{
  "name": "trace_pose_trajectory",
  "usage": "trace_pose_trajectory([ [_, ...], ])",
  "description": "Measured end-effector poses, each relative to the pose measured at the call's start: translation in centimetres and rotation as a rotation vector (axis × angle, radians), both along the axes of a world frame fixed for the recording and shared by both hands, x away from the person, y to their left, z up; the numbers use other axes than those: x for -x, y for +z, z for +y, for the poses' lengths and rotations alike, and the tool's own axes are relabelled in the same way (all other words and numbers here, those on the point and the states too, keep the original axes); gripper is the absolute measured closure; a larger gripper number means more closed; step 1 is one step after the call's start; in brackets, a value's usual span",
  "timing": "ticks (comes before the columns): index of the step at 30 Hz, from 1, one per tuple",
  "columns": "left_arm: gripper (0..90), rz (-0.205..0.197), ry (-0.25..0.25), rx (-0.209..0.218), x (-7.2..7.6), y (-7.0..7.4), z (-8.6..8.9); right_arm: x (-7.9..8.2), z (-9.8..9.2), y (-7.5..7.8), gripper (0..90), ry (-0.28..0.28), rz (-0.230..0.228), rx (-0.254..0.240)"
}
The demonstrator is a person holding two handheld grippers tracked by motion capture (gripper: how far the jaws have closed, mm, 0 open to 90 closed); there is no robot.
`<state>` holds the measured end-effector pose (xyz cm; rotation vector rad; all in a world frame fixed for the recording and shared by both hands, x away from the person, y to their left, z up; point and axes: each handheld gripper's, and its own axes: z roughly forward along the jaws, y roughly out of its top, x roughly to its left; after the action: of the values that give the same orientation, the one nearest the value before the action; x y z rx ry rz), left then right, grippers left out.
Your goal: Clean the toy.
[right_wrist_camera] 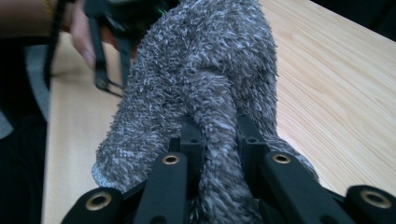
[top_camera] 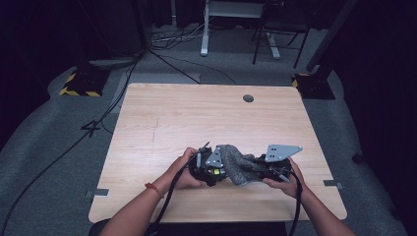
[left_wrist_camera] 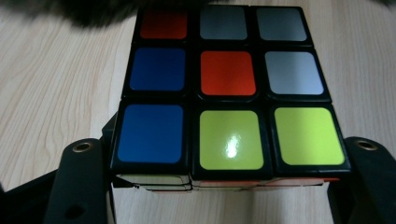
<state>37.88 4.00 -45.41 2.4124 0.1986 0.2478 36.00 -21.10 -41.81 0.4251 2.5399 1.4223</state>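
A Rubik's cube (left_wrist_camera: 229,88) with blue, orange, grey and yellow-green stickers sits between the black jaws of my left gripper (left_wrist_camera: 224,184), which is shut on its sides. A fuzzy grey sock (right_wrist_camera: 210,88) is pinched in my right gripper (right_wrist_camera: 219,140), with a fold of it squeezed between the fingers. In the high view both hands meet near the table's front middle. There the sock (top_camera: 237,164) hangs between the left gripper (top_camera: 216,172) and the right gripper (top_camera: 255,169). The sock's blurred edge reaches the far top of the cube in the left gripper view.
The light wooden table (top_camera: 196,118) has a round cable hole (top_camera: 248,98) near its far edge. Cables (top_camera: 113,98) run across the grey floor to the left. Desk legs (top_camera: 204,29) and yellow-black striped bases (top_camera: 78,83) stand beyond the table.
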Motion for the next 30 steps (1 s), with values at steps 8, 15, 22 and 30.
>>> trace_pose_trajectory([
  [8,33.7,-0.017,0.004,-0.031,-0.1,-0.1,-0.6,-0.2,1.7,-0.1,77.4,0.03,0.001,0.075],
  [15,33.7,-0.041,0.03,-0.063,0.0,-0.2,-0.8,-0.8,3.6,0.5,76.9,0.047,0.004,0.123],
  [22,33.8,-0.042,0.051,-0.05,-0.1,0.0,-0.1,-1.1,4.4,0.5,76.8,-0.024,-0.048,0.16],
  [30,33.8,-0.037,0.042,0.014,0.3,1.0,0.8,-1.7,2.0,0.1,77.1,-0.098,-0.035,0.158],
])
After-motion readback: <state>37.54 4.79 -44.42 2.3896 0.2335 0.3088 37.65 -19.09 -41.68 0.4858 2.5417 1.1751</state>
